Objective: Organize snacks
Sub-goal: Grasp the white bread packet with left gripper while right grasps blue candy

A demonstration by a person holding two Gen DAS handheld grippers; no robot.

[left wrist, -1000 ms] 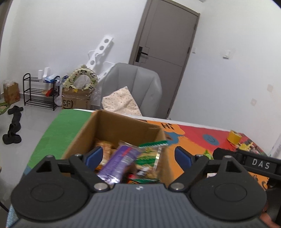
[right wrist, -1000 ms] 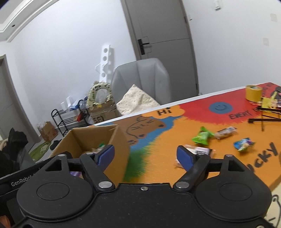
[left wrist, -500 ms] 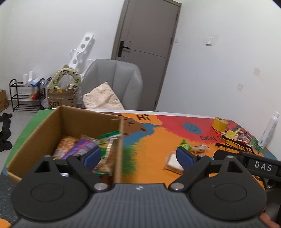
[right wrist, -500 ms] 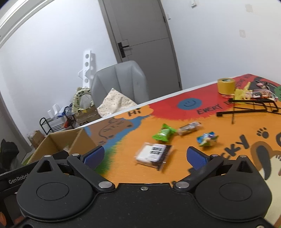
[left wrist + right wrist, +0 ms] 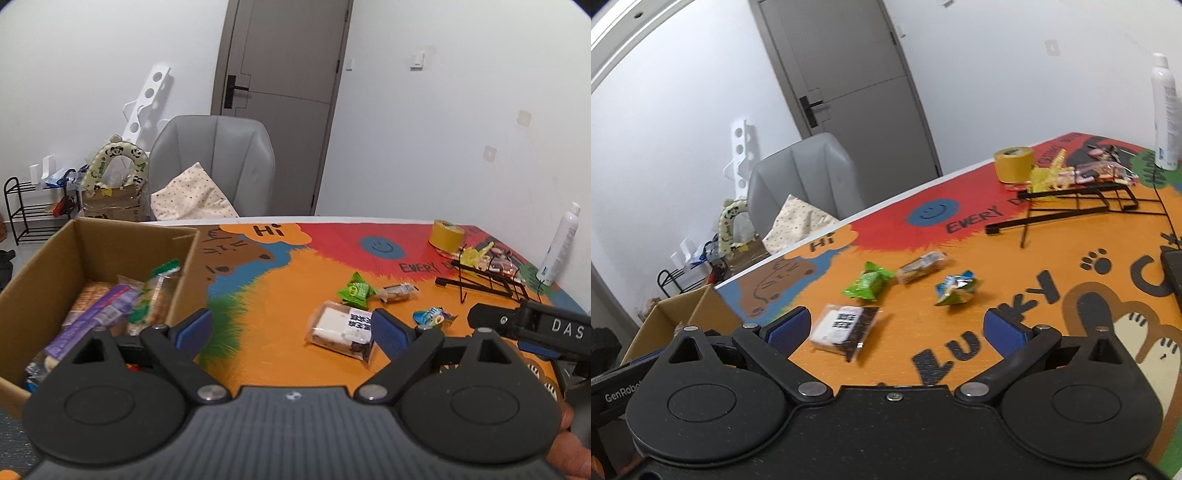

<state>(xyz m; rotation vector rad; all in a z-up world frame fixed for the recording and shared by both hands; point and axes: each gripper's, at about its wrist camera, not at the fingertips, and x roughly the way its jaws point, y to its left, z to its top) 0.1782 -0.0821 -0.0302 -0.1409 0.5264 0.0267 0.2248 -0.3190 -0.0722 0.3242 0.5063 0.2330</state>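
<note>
A cardboard box with several snack packs inside stands at the table's left; its corner shows in the right wrist view. Loose on the orange mat lie a white-and-black cake pack, a green packet, a brown bar and a blue-green packet. My left gripper is open and empty, to the right of the box, with the cake pack near its right pad. My right gripper is open wide and empty, the cake pack just ahead of its left pad.
A yellow tape roll, a black wire rack with wrappers, and a white spray bottle stand at the far right. A grey chair with a cushion sits behind the table.
Both views have swung right, from the box to the loose snacks on the mat. The right gripper's fingers spread wider. The cake pack now sits close in front of both grippers.
</note>
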